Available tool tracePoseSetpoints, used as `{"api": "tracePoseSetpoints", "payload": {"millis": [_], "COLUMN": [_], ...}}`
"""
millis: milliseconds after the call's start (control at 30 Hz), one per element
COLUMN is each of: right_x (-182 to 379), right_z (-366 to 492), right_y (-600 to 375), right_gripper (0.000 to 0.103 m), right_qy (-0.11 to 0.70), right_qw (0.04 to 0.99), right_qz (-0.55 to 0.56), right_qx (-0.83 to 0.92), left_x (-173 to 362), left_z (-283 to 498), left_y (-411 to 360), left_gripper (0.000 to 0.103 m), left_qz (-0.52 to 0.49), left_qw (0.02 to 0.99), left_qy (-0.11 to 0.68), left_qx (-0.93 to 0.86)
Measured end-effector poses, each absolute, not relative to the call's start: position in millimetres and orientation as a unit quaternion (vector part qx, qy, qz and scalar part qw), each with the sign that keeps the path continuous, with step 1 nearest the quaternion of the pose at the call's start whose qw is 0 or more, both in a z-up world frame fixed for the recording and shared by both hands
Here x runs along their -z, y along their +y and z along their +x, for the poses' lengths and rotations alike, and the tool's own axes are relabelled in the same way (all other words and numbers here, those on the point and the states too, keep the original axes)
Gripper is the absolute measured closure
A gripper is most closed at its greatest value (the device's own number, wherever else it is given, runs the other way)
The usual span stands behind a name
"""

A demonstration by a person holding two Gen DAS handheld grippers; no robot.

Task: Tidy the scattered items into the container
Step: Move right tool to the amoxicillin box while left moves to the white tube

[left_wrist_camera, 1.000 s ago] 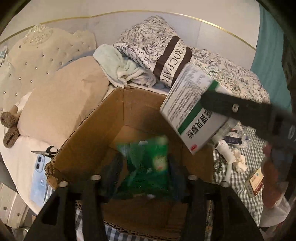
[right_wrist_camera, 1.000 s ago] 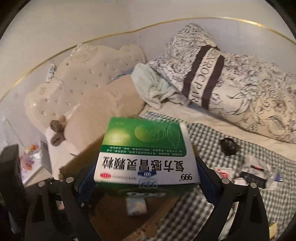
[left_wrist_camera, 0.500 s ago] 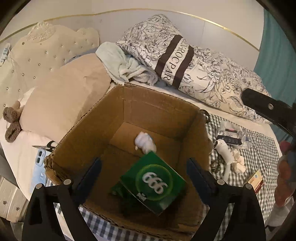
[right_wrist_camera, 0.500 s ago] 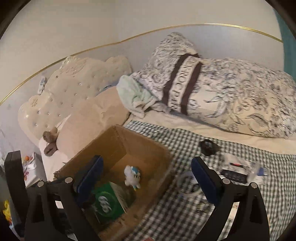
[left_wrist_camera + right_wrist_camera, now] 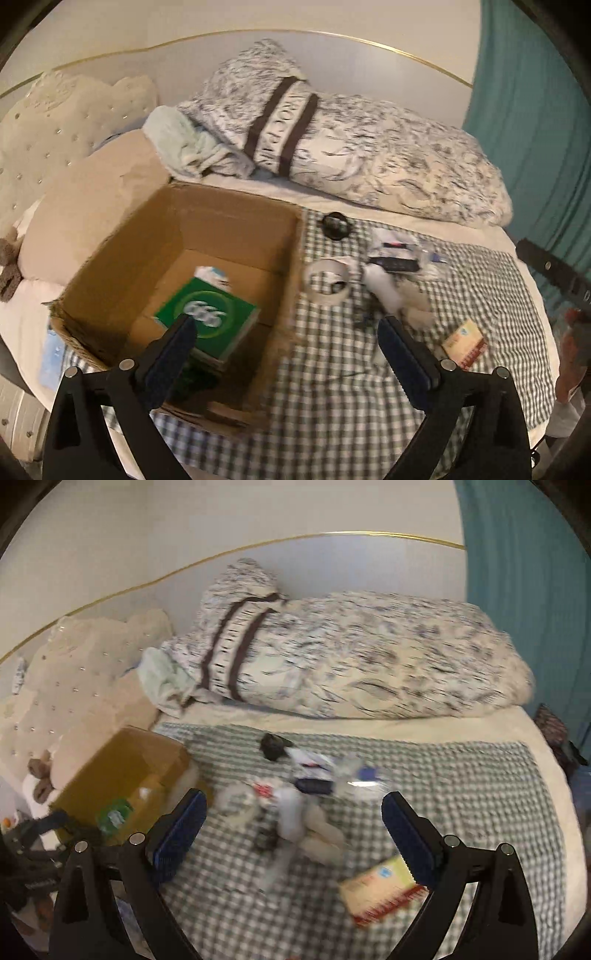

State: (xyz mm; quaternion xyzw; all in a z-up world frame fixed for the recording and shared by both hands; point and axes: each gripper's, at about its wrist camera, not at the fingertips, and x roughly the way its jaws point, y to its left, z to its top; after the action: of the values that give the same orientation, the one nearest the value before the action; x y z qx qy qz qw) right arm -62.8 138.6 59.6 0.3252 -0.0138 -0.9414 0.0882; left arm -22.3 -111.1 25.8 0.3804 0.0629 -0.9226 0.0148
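An open cardboard box (image 5: 236, 218) (image 5: 122, 760) stands on the checked blanket at the left. Inside lie a green medicine box (image 5: 207, 321) and a small white item (image 5: 212, 275). My left gripper (image 5: 284, 332) is open and empty, over the box's right wall. My right gripper (image 5: 291, 816) is open and empty above the scattered pile: a tape roll (image 5: 327, 280), a white bottle (image 5: 290, 812), a black clip (image 5: 273, 744), a dark remote-like item (image 5: 393, 264) and a yellow-red packet (image 5: 380, 890) (image 5: 465, 341).
A patterned folded duvet (image 5: 351, 657) lies along the back. A beige pillow (image 5: 88, 199) and tufted headboard (image 5: 55, 125) are at the left. A teal curtain (image 5: 524, 590) hangs at the right. A phone (image 5: 50, 354) lies left of the box.
Both grippers opened and let their green items fall into the box. Both have since swung right, away from the box toward the scattered pile.
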Motion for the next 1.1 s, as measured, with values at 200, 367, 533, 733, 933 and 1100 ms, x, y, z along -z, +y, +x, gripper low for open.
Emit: {"api": "tracePoseSetpoints", "payload": {"millis": [200, 367, 533, 733, 933, 1100], "right_x": [-34, -1, 33, 71, 88, 101], "right_z": [-44, -38, -49, -72, -85, -99], "right_y": [183, 211, 229, 248, 237, 233], "right_gripper": [0.007, 0.007, 0.007, 0.007, 0.007, 0.007], "right_qy": [-0.004, -0.007, -0.013, -0.055, -0.02, 0.009], "right_qw": [0.053, 0.043, 0.042, 0.046, 0.045, 0.035], "right_qz": [0.343, 0.368, 0.405, 0.452, 0.464, 0.476], "right_qx": [0.938, 0.929, 0.913, 0.889, 0.885, 0.879], "left_x": [-12, 17, 47, 76, 103, 119], "left_z": [-19, -28, -42, -66, -89, -100], "left_y": [-52, -17, 1, 13, 20, 24], "left_gripper": [0.0, 0.0, 0.0, 0.0, 0.0, 0.0], "left_qz": [0.381, 0.403, 0.42, 0.436, 0.456, 0.464], "left_qw": [-0.017, -0.032, -0.037, -0.046, -0.044, -0.041], "left_qy": [0.042, 0.024, 0.013, 0.015, 0.019, 0.016], "left_qx": [0.923, 0.914, 0.907, 0.898, 0.888, 0.885]}}
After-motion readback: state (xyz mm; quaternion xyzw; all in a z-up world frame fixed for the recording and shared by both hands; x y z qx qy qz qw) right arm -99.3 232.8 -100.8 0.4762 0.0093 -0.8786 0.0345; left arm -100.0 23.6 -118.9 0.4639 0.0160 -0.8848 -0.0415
